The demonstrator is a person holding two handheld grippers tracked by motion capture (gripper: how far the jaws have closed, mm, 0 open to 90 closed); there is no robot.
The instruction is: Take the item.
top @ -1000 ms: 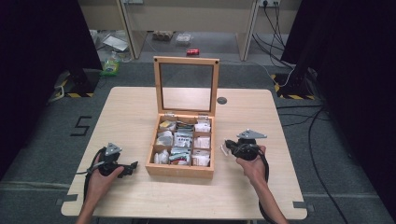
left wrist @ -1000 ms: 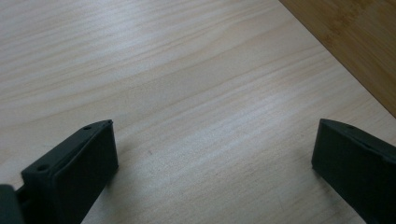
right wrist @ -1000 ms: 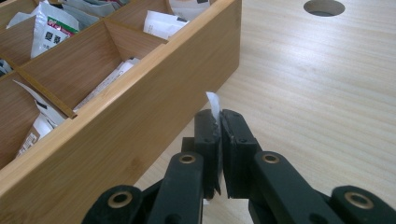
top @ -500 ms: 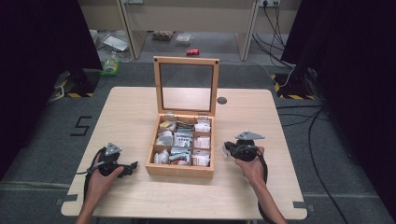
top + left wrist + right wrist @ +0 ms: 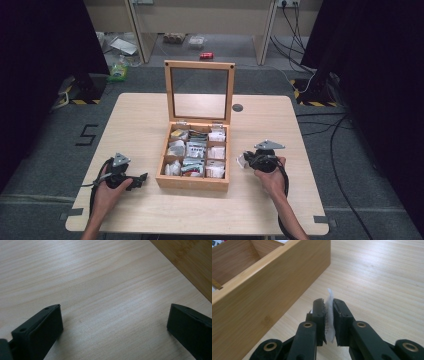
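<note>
While loosening, right claw (image 5: 328,308) perhaps still pinching white packet (image 5: 330,315) beside wooden box (image 5: 259,292); left claw (image 5: 112,322) apart.

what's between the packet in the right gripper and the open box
Nothing visible. The right gripper holds the white packet beside the wooden box, its jaws having just been opening slightly. Only bare table lies between, then the box's side wall.

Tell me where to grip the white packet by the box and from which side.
Grip the white packet on its flat faces near the lower middle, coming from the table side away from the box. It stands on edge, thin, between the right gripper, whose jaws have just been opening.
</note>
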